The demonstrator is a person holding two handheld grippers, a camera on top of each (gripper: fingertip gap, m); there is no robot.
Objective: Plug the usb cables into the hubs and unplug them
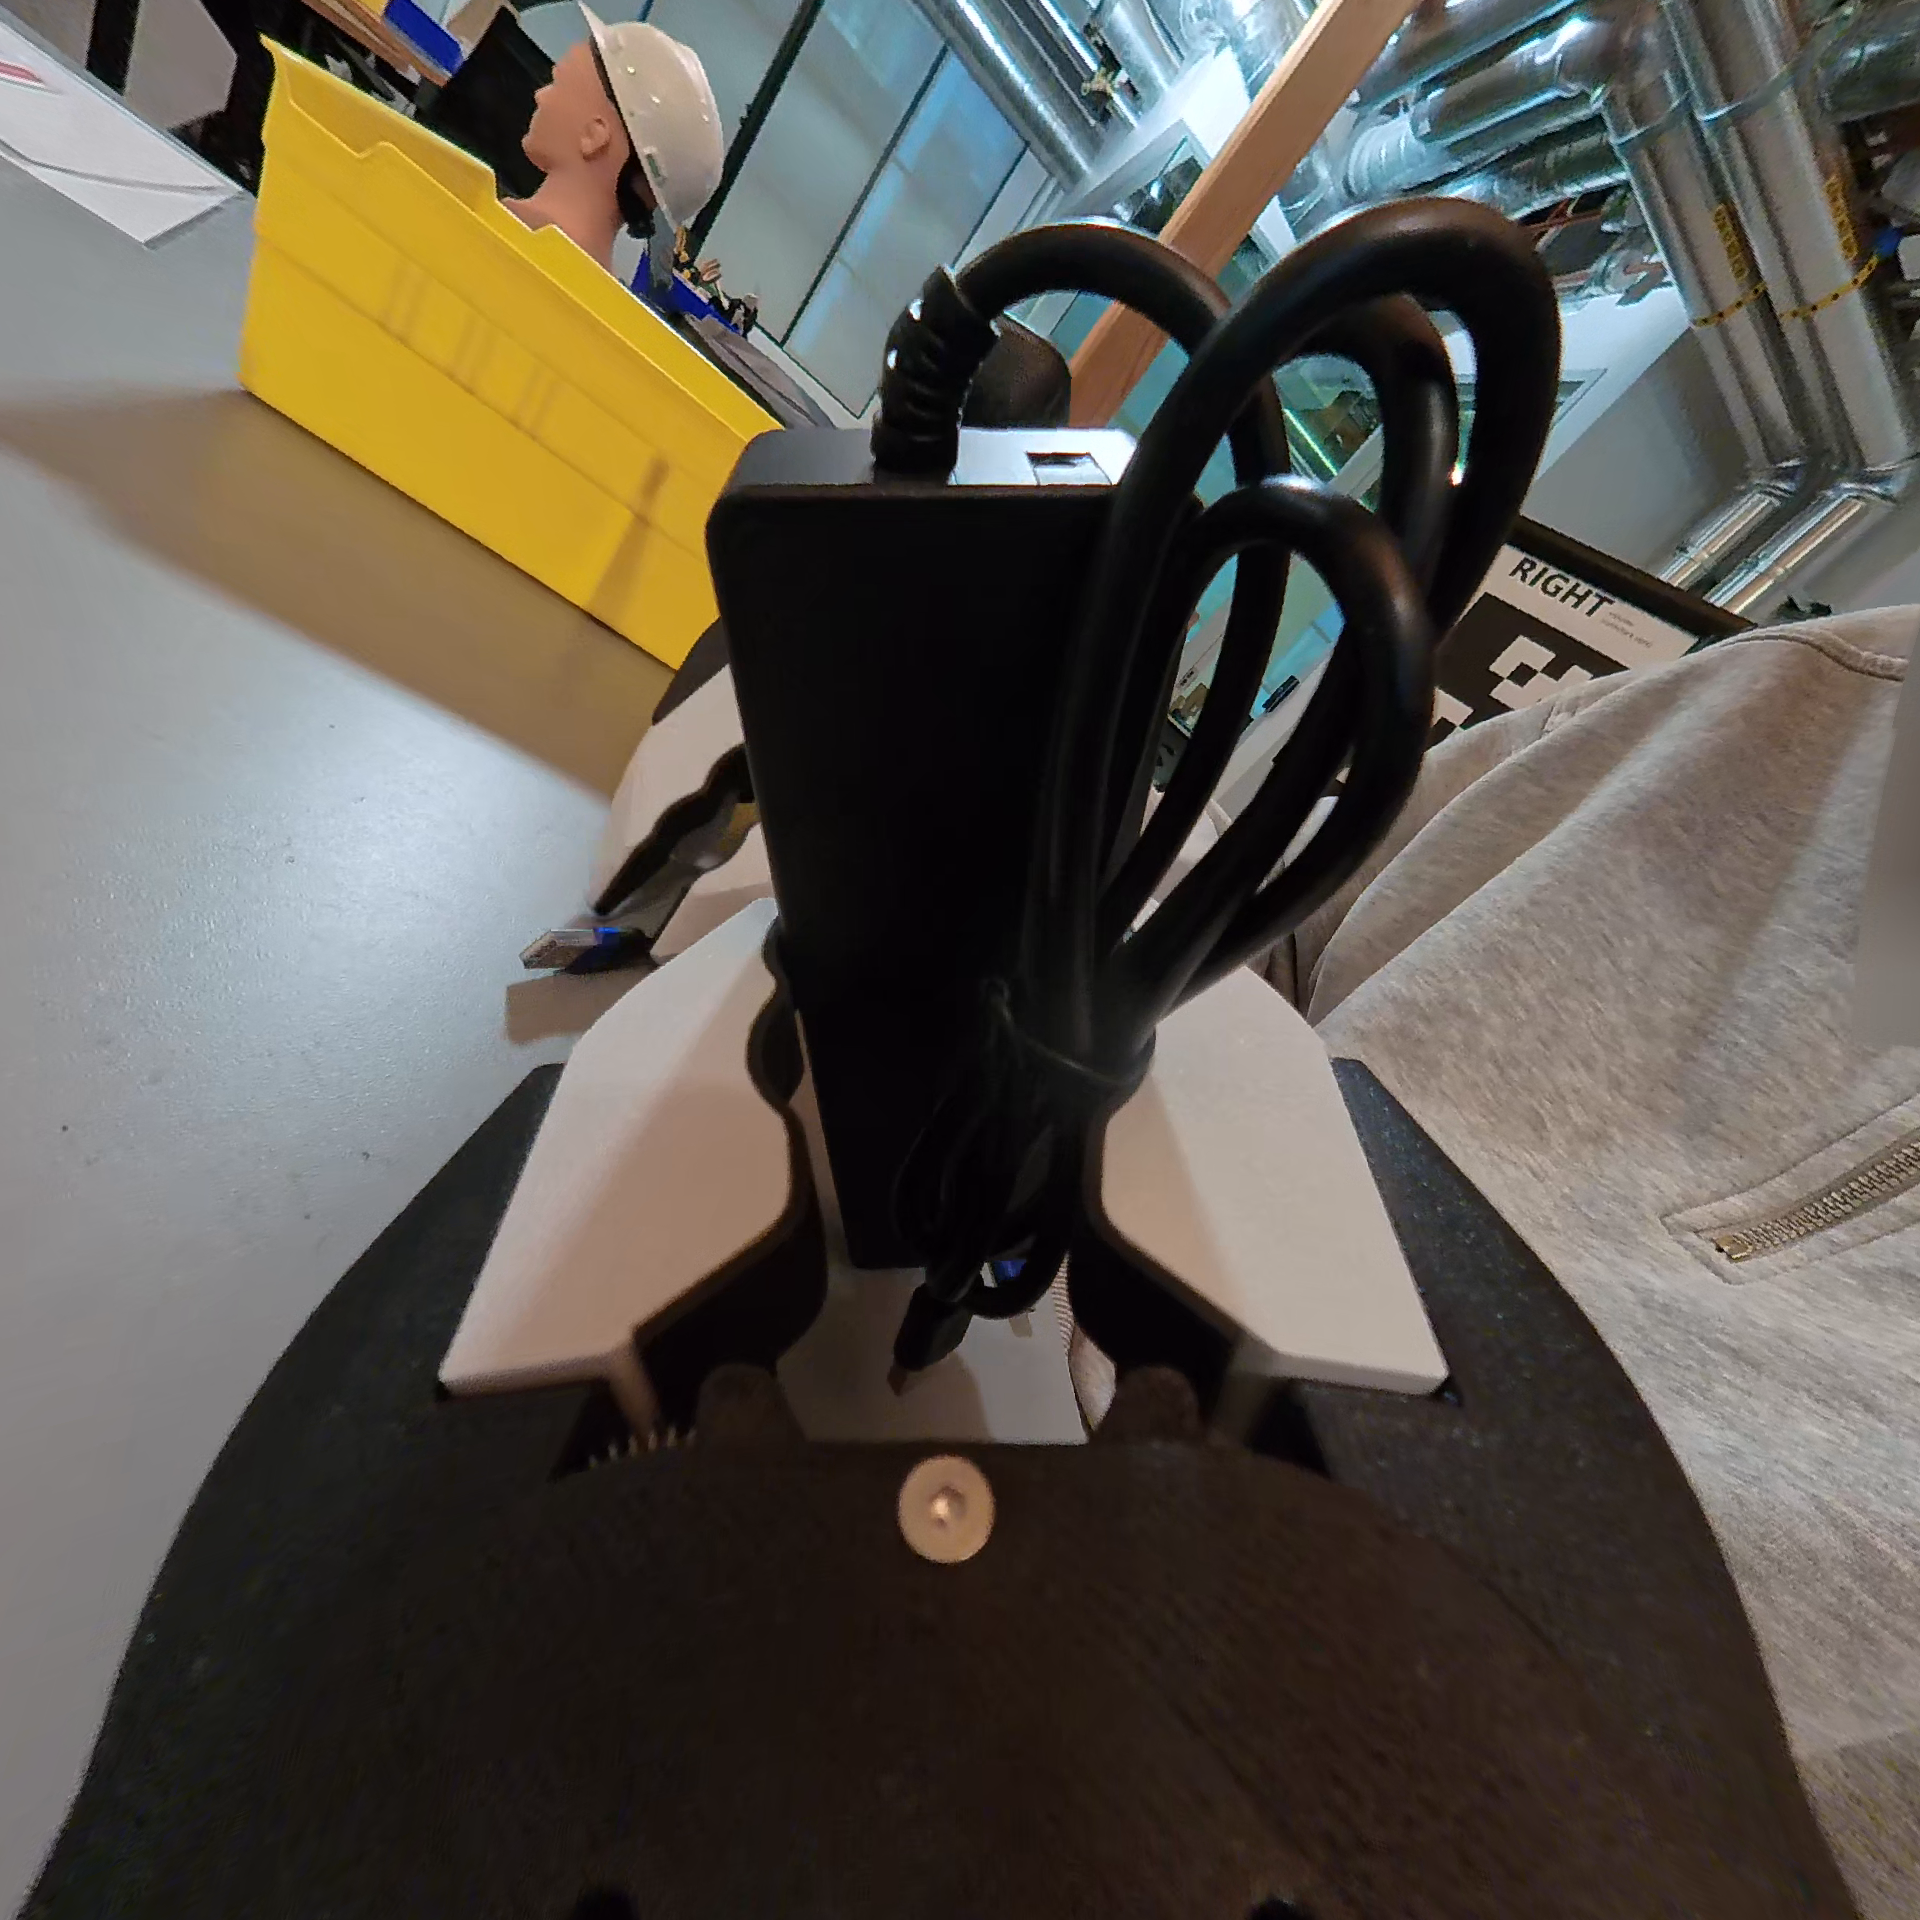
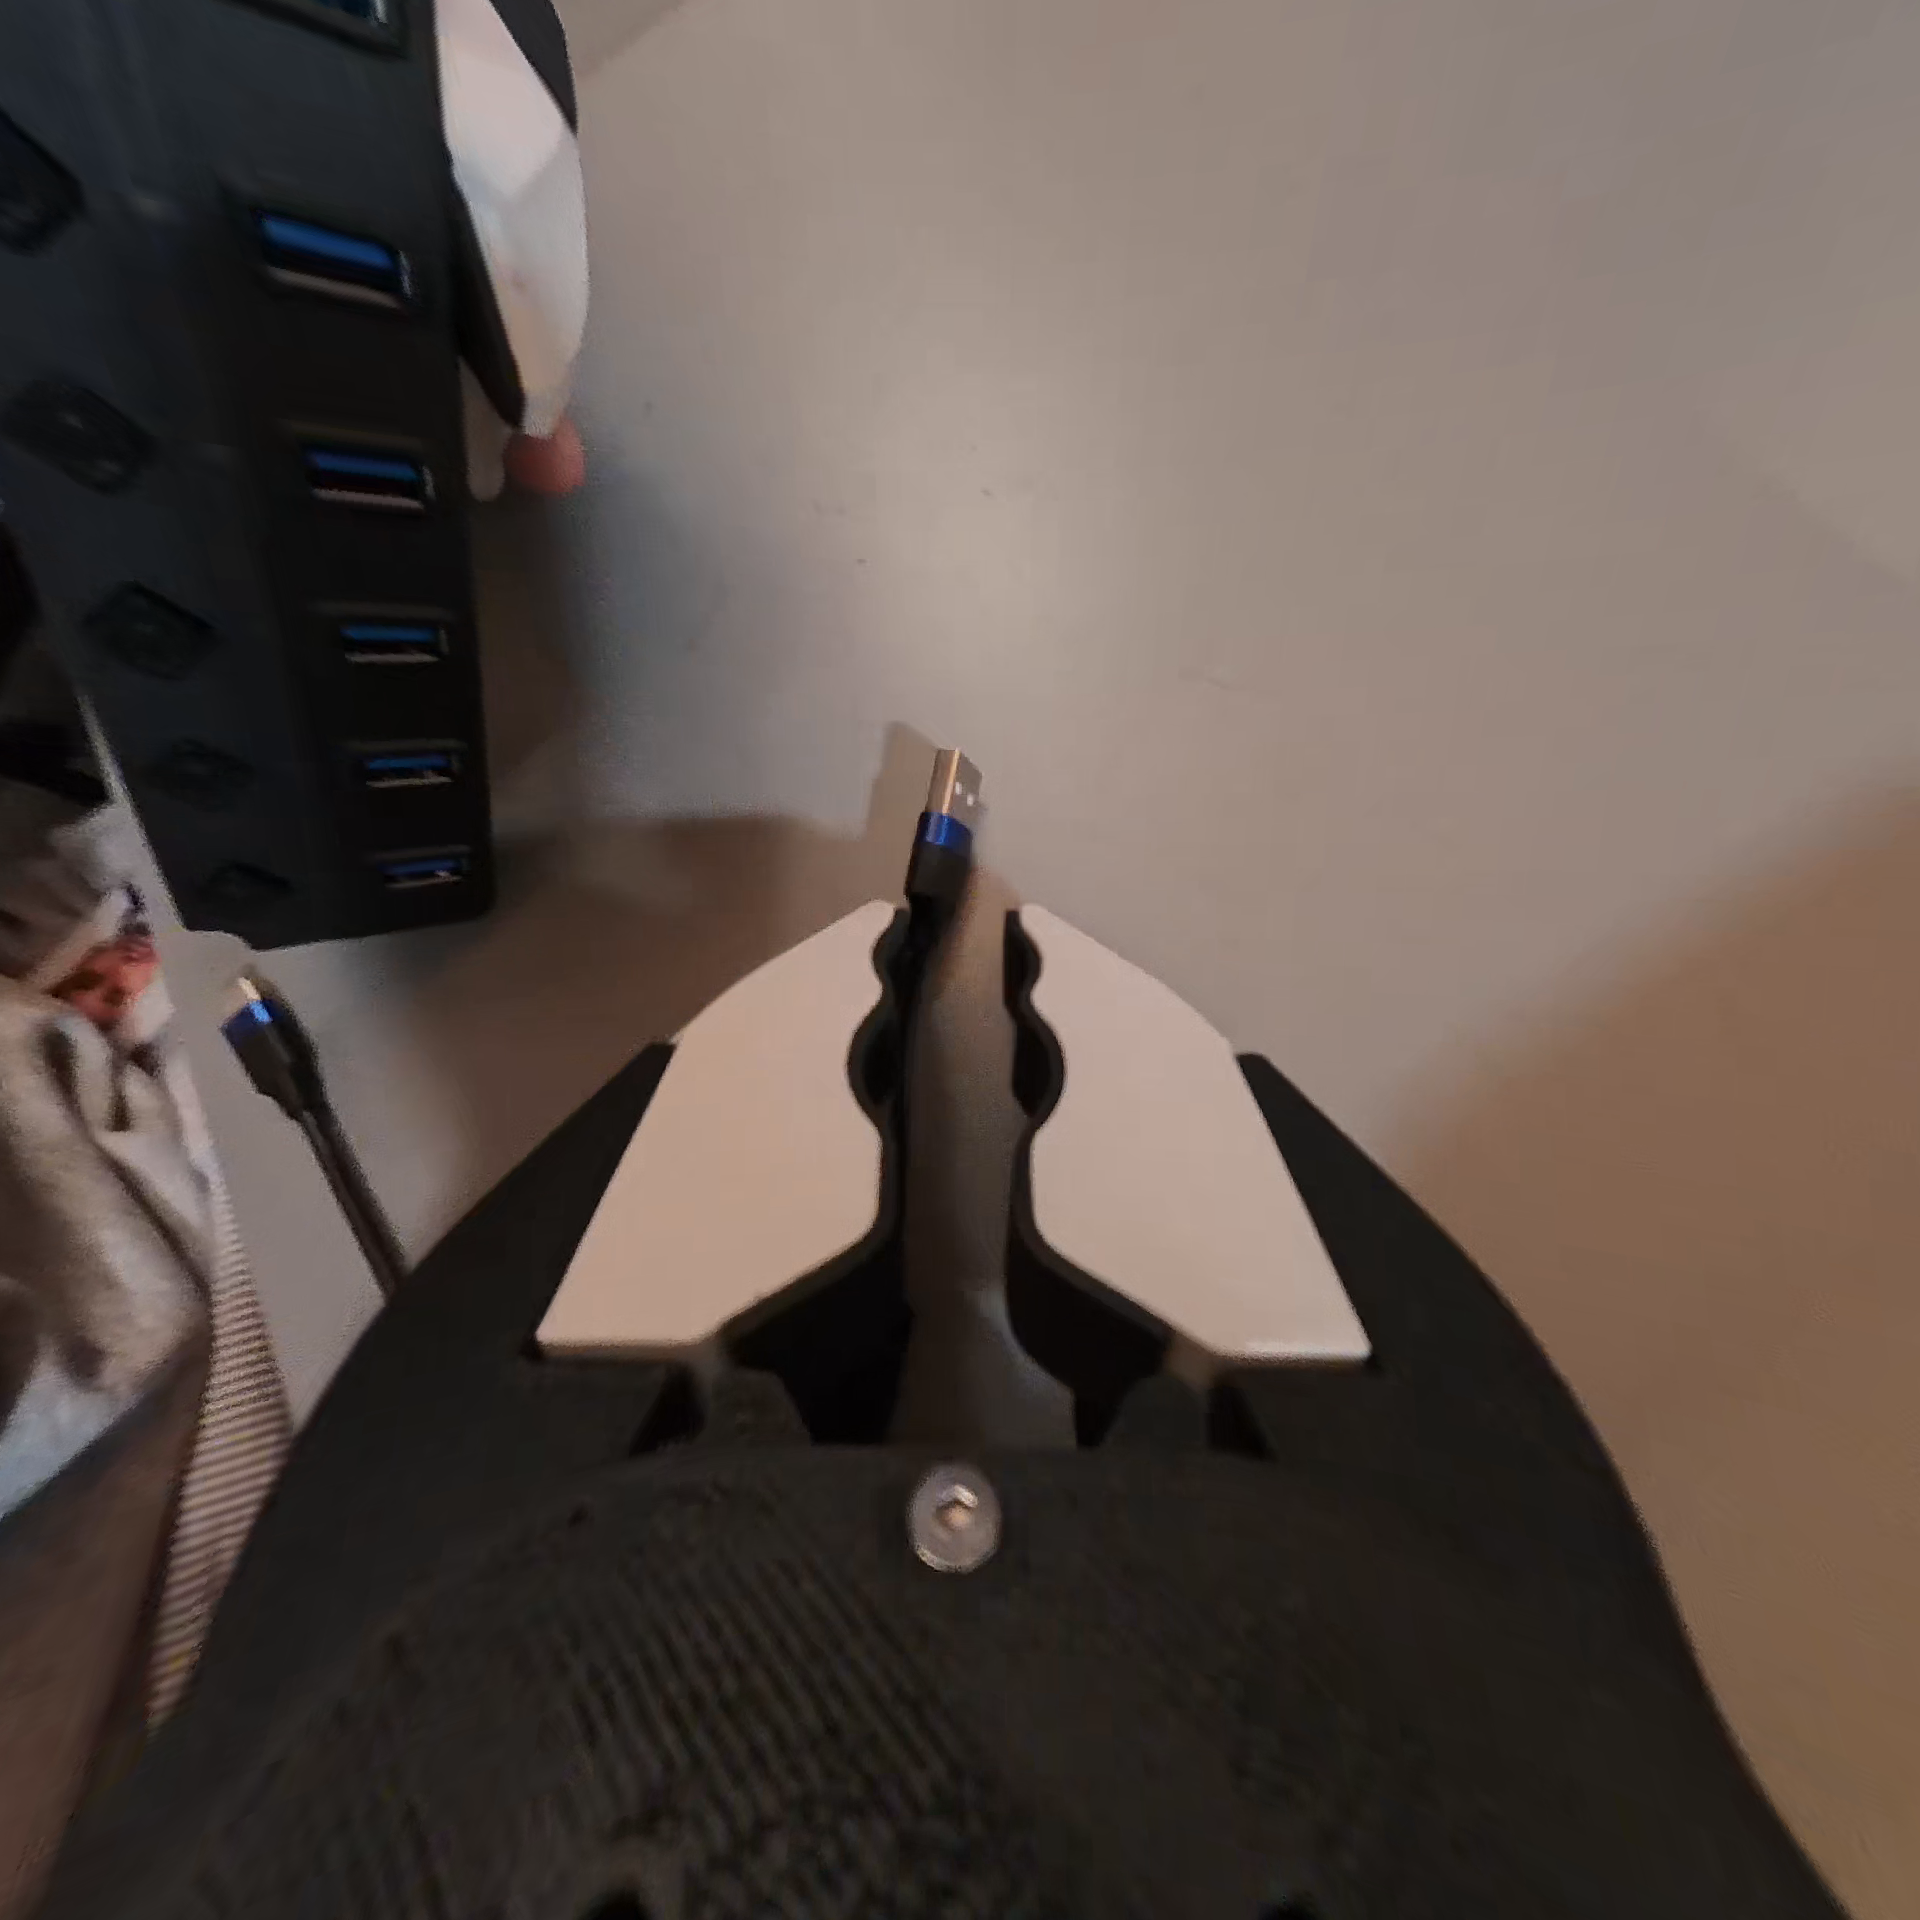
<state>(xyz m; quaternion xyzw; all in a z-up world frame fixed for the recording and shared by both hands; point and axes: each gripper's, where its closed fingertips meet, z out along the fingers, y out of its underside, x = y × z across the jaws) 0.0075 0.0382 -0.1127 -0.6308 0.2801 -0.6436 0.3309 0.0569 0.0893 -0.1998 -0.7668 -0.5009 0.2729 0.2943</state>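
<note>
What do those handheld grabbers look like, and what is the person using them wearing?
Each gripper, left and right, has a rounded, grainy black body with a silver screw at its centre and two flat white fingers lined with wavy black pads. The right one carries a black-and-white square marker. The person wears a light grey zipped sweatshirt.

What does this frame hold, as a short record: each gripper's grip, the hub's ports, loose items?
left gripper: fingers shut on hub, its bundled cord alongside
right gripper: cable between fingers, plug sticking out ahead; gap beside it, grip unclear
ports: blue, all visible ones free
plug to hub: apart, not inserted
loose: second plug on table near hub
background: yellow bin
</note>
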